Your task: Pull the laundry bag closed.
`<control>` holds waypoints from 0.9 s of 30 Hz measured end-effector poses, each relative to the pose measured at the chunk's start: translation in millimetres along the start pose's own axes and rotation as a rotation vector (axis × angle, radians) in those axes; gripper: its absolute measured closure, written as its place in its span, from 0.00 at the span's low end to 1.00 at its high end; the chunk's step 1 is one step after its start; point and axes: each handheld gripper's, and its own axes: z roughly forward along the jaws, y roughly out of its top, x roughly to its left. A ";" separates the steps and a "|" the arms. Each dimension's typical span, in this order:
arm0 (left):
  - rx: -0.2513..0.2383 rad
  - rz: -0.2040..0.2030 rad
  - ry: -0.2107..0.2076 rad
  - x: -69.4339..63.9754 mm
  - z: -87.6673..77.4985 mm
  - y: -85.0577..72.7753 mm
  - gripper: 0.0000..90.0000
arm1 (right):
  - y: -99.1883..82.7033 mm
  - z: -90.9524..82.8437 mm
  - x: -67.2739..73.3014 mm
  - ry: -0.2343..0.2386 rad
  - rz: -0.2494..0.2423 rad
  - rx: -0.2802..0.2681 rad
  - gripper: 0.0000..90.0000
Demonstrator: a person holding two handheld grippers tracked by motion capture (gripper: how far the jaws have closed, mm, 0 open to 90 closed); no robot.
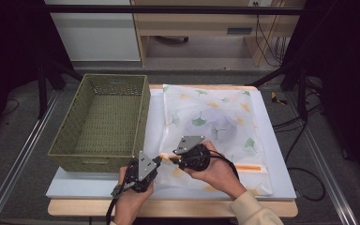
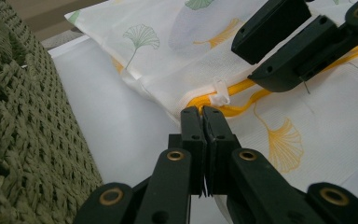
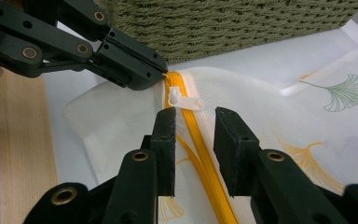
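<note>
High view – bag: white mesh laundry bag with ginkgo-leaf print lies flat on the white surface, at 3 o'clock of the green woven basket.
High view – left tongs: at the bag's near-left corner, at 6 o'clock of the basket's near-right corner.
High view – right tongs: just at 3 o'clock of the left pair, over the orange zipper along the bag's near edge.

Left gripper view – left tongs: jaws pressed together, pinching the bag's edge at the zipper's end.
Left gripper view – slider: white zipper pull sits just at 1 o'clock of the tips; right tongs at 2 o'clock, above the zipper.

Right gripper view – right tongs: jaws narrowly apart, straddling the zipper line; pads not pressing on anything.
Right gripper view – slider: white pull lies just at 12 o'clock of the gap, not between the pads.
Right gripper view – left tongs: clamped on the bag edge at 11 o'clock, basket wall behind.
</note>
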 end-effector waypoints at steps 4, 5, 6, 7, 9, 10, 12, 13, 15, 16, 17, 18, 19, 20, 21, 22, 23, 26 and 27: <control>0.000 0.003 -0.002 -0.1 -0.3 0.0 0.98 | 1.0 4.3 0.4 0.005 -0.008 0.011 0.72; 0.000 0.003 -0.002 -0.2 -0.3 0.0 0.98 | 1.1 5.6 0.0 0.005 -0.012 0.012 0.71; 0.000 0.003 -0.003 -0.2 -0.3 0.0 0.98 | 1.2 6.7 0.0 0.008 -0.011 0.016 0.70; 0.001 0.003 -0.004 -0.3 -0.3 -0.1 0.98 | 1.4 8.1 0.0 0.009 -0.017 0.018 0.69; 0.002 0.005 -0.005 -0.4 -0.2 -0.2 0.98 | 2.0 9.9 0.0 0.012 -0.022 0.024 0.66; 0.003 0.005 -0.006 -0.4 -0.2 -0.2 0.98 | 2.4 10.7 0.3 0.014 -0.021 0.030 0.66; 0.003 0.006 -0.007 -0.4 -0.2 -0.4 0.98 | 3.6 12.2 -0.1 0.015 -0.027 0.033 0.64; 0.004 0.006 -0.008 -0.4 -0.2 -0.5 0.98 | 4.2 12.9 -0.3 0.017 -0.029 0.034 0.64; 0.005 0.010 -0.008 -0.3 -0.3 -0.5 0.98 | 5.3 14.2 -0.8 0.022 -0.032 0.039 0.64; 0.003 0.007 -0.008 -0.4 -0.2 -0.5 0.98 | 5.6 15.0 -1.0 0.023 -0.030 0.042 0.64; 0.001 0.006 -0.009 -0.5 -0.3 -0.5 0.98 | 5.9 15.7 -1.3 0.027 -0.034 0.045 0.64; 0.001 0.006 -0.009 -0.4 -0.3 -0.4 0.98 | 6.0 16.8 -1.4 0.027 -0.034 0.048 0.64; 0.003 0.007 -0.009 -0.1 -0.5 -0.4 0.98 | 6.0 17.4 -1.2 0.030 -0.033 0.050 0.64; 0.002 0.006 -0.009 0.0 -0.5 -0.4 0.98 | 5.8 18.3 -0.7 0.031 -0.036 0.053 0.64; 0.002 0.005 -0.009 0.1 -0.4 -0.4 0.98 | 5.7 18.9 -0.2 0.031 -0.042 0.058 0.65; 0.001 0.003 -0.010 -0.2 -0.1 -0.5 0.98 | 5.6 19.4 0.3 0.030 -0.048 0.058 0.65; 0.001 0.002 -0.009 -0.3 -0.1 -0.5 0.98 | 5.4 19.8 1.0 0.029 -0.049 0.057 0.66; -0.001 0.005 -0.009 0.0 -0.6 -0.1 0.98 | 4.3 20.7 3.4 0.030 -0.054 0.054 0.70; 0.000 0.006 -0.009 0.1 -0.7 0.1 0.98 | 3.8 21.4 4.2 0.031 -0.057 0.056 0.71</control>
